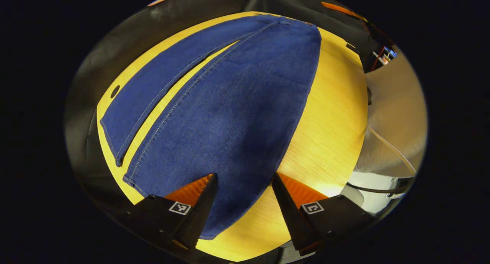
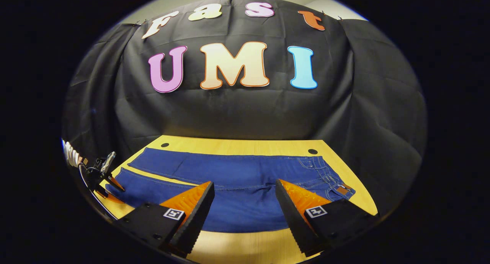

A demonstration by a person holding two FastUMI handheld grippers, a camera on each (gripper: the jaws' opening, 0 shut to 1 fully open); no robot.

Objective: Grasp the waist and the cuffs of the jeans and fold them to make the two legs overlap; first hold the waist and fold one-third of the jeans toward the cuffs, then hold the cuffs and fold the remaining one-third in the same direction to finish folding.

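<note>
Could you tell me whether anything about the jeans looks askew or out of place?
Nothing stands out. The jeans lie flat and unfolded on the table, legs apart with a strip of tabletop between them. Both grippers hover open, holding nothing.

Yellow wood-grain surface (image 2: 245,143) with two round dark holes along far edge; creased black cloth wall (image 2: 237,110) behind, brightly lit.

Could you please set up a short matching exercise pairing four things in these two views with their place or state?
Things:
1. jeans
2. left gripper
3. right gripper
4. waist

Places or states:
A. open, above the middle of the near leg
B. spread flat on the table, legs apart
C. open, over the cuff end
D. at the right in the right gripper view

Pairs: 1-B, 2-C, 3-A, 4-D
</note>
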